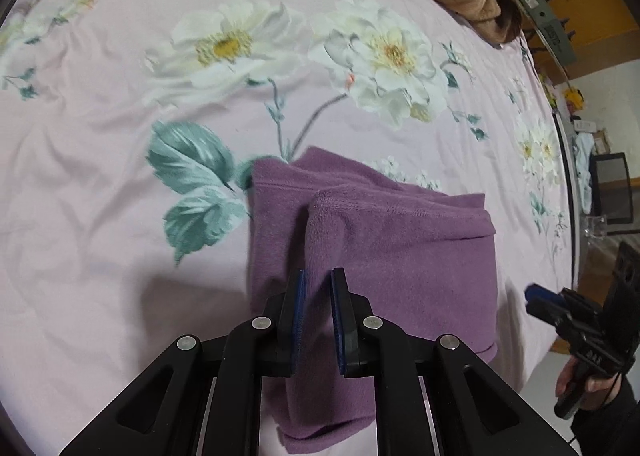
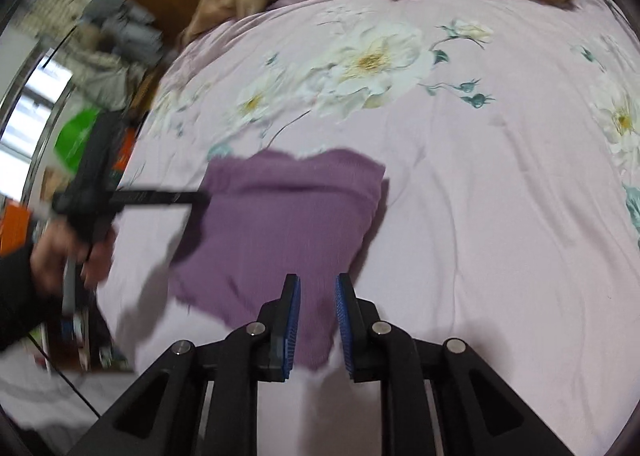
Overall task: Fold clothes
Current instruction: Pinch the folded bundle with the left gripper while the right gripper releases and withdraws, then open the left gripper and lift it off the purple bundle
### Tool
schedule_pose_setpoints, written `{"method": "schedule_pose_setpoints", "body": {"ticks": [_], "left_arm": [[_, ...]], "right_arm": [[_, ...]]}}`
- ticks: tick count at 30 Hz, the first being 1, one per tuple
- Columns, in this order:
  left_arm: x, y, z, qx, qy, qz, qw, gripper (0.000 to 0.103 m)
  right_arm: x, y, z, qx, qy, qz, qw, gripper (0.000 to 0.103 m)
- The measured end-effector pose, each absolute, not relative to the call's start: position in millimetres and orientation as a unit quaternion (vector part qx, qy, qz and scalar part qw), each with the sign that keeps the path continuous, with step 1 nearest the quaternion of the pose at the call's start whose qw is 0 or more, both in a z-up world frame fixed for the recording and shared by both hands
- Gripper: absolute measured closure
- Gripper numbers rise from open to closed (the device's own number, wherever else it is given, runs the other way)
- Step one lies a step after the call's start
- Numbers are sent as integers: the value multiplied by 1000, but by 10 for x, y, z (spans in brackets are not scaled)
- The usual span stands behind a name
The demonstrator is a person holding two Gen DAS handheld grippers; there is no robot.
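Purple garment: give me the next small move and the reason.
Probably draw both grippers back. The purple garment already lies folded in a compact block on the floral sheet, and neither the left gripper nor the right gripper grips cloth.

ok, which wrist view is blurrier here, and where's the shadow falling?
Right wrist view: motion blur smears the left gripper and the room's edge; purple garment soft. Left wrist view: sharper, seam stitching readable on the garment; shadow lies on the floral bedsheet left of it. Both bow at the rims.
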State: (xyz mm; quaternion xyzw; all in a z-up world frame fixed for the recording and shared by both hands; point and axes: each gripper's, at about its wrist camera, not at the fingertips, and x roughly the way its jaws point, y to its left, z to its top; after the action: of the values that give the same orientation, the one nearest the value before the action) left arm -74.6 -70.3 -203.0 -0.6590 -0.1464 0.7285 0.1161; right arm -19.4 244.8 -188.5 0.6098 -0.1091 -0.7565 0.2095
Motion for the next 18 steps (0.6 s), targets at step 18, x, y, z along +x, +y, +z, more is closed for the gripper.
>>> {"method": "schedule_pose_setpoints", "body": {"ticks": [18], "left_arm": [[-506,-420,-2173,-679,-122,703,170,80]], "right_arm": [[97,1974,-2099,670,-96,-714,178,83]]}}
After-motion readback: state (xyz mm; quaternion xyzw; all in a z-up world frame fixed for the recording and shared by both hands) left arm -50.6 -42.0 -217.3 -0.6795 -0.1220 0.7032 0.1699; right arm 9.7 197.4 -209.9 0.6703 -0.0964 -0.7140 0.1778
